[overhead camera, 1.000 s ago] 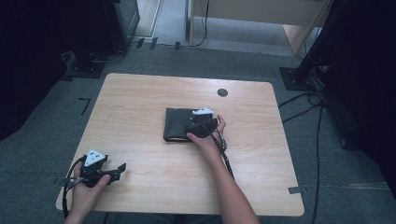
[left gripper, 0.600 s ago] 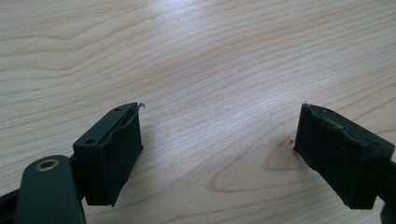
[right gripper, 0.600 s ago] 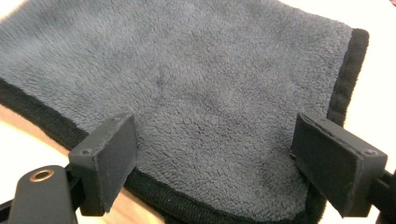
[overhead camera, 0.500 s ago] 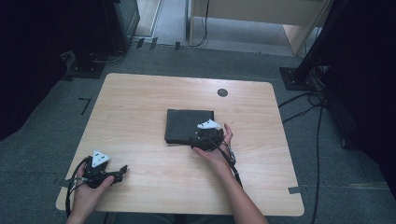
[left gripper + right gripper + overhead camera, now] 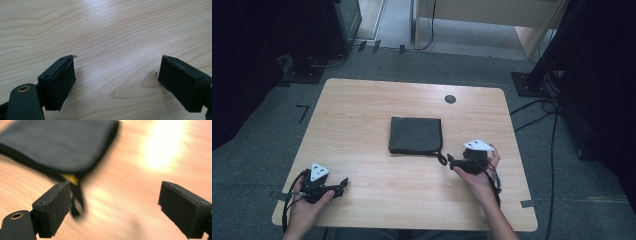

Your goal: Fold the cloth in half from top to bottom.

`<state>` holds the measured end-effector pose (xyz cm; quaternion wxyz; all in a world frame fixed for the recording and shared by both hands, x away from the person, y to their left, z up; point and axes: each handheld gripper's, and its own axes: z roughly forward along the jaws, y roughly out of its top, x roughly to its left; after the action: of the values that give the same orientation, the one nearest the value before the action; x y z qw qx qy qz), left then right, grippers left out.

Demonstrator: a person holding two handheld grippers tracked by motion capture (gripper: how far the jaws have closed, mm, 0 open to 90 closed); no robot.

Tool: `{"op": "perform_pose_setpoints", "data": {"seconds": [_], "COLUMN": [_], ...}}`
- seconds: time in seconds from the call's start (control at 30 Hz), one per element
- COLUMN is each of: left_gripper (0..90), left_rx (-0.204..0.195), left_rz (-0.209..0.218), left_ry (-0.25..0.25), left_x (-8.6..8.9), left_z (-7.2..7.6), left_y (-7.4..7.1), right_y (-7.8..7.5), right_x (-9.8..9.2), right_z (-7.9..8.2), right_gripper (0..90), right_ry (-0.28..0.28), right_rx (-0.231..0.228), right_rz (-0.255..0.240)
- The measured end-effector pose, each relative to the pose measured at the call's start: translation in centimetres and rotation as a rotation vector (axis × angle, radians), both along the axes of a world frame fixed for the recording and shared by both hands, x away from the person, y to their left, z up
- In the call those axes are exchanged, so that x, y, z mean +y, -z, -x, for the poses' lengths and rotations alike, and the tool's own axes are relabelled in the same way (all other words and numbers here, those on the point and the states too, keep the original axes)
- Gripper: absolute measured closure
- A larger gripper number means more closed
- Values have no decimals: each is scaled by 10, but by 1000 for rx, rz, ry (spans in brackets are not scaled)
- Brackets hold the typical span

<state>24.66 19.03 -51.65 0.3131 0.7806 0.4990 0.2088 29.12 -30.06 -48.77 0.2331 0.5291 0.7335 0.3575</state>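
Pouch (image 5: 415, 135), dark and flat with a zip along its edge, lay near the middle of the table (image 5: 362, 110), square to the table's sides and touched by nothing, a short loop or pull strap (image 5: 441, 158) trailing from its near right corner. The right gripper (image 5: 451, 161) sat just beside that corner, its jaws pointing at the strap; they had just been opening and stood wide apart with nothing between them, as the right gripper view showed, where the pouch (image 5: 57, 145) and a yellow tab (image 5: 71, 178) at its corner lay beyond the pads (image 5: 53, 208), blurred. The left gripper (image 5: 343, 184) rested low at the near left of the table, well apart from the pouch, its jaws also spread wide over bare wood (image 5: 112, 37) and empty. By my reading the step in hand was a release: the pouch looked set down or finished with, and the right hand (image 5: 477, 172) was clear of it. If more work was due on the pouch, the next move would call for steadying it with one gripper and taking the thin strap or zip pull with the other, a small, floppy target that needed a careful, low approach
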Motion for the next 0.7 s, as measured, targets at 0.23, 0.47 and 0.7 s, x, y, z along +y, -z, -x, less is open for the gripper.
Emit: {"op": "perform_pose_setpoints", "data": {"seconds": [0.23,0.47,0.7], "left_gripper": [119,123,123], "left_rx": [-9,-9,-9], "left_rz": [7,7,8], "left_ry": [-18,-15,-13], "left_x": [1,9,9], "left_z": [0,1,1], "left_y": [1,1,1], "right_y": [9,28,37], "right_x": [-59,-95,-99], "right_z": [49,83,89], "right_gripper": [61,35,32], "right_ry": [65,115,137], "right_rx": [20,77,72], "right_rz": [-1,2,47]}}
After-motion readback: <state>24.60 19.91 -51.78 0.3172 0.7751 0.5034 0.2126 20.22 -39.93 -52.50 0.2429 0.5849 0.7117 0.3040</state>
